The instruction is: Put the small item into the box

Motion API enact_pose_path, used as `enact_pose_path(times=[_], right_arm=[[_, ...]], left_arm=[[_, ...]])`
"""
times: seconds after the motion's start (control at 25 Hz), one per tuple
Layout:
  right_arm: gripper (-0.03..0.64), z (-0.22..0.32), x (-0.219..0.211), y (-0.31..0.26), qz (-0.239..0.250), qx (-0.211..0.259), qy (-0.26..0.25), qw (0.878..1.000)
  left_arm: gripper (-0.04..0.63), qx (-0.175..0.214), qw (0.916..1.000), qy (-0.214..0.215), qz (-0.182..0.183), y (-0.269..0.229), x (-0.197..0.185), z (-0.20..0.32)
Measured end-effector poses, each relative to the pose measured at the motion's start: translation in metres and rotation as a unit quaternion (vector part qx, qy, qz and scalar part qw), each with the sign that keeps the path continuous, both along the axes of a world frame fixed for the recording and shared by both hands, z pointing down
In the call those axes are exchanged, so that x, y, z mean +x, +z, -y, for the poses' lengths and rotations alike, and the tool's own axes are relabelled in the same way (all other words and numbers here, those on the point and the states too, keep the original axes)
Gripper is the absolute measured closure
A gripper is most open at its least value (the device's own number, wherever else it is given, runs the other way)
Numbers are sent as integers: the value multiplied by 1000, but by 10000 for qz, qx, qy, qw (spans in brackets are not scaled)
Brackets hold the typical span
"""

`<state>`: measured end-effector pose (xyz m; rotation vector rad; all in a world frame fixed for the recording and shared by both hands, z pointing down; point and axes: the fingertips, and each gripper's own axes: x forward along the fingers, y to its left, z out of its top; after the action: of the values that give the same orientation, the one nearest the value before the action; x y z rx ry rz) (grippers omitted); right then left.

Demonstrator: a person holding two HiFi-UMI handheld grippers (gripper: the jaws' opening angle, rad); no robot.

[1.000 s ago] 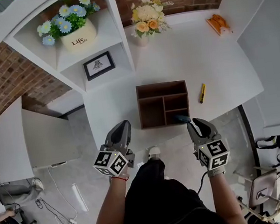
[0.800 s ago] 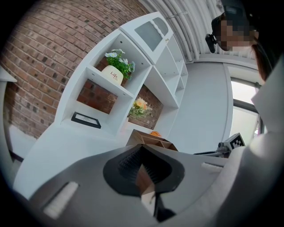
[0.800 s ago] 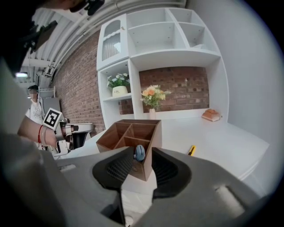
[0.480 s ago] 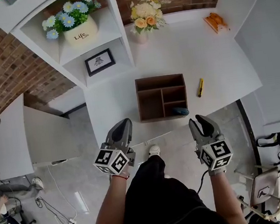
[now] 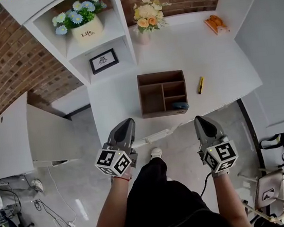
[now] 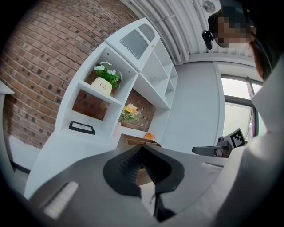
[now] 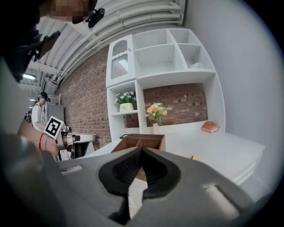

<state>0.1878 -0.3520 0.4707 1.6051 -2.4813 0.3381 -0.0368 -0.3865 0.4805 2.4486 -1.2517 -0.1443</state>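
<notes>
The right gripper (image 5: 202, 122) has drawn back from the box (image 5: 160, 75) toward the person, its jaws just closing together with nothing between them; the small blue item (image 5: 180, 106) lies in the box's near right compartment, so the task looks done; the left gripper (image 5: 126, 125), jaws together and empty, waits off the tabletop (image 5: 212, 54), apparently unneeded.

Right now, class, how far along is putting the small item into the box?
Done: the small dark item lies in the box's near right compartment. In hand: nothing; the right tongs have just closed empty, and the left tongs are shut too. Left: perhaps the yellow pen beside it.
</notes>
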Motion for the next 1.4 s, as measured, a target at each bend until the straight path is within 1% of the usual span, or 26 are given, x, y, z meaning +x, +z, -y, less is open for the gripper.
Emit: enact_pose_path(times=[0.24, 0.6, 0.92, 1.4], right_arm=[[614, -23, -2, -14, 52, 188, -76, 9998], [614, -58, -10, -26, 79, 332, -224, 9992], [614, -82, -11, -35, 94, 432, -306, 9986], [614, -105, -16, -48, 125, 601, -391, 9973]], left_arm=[[594, 204, 9998, -24, -9, -17, 1, -20], [594, 401, 9992, 7, -18, -35, 7, -55], [594, 489, 9988, -28, 3, -44, 9, -78], [594, 553, 9984, -76, -30, -48, 8, -103]])
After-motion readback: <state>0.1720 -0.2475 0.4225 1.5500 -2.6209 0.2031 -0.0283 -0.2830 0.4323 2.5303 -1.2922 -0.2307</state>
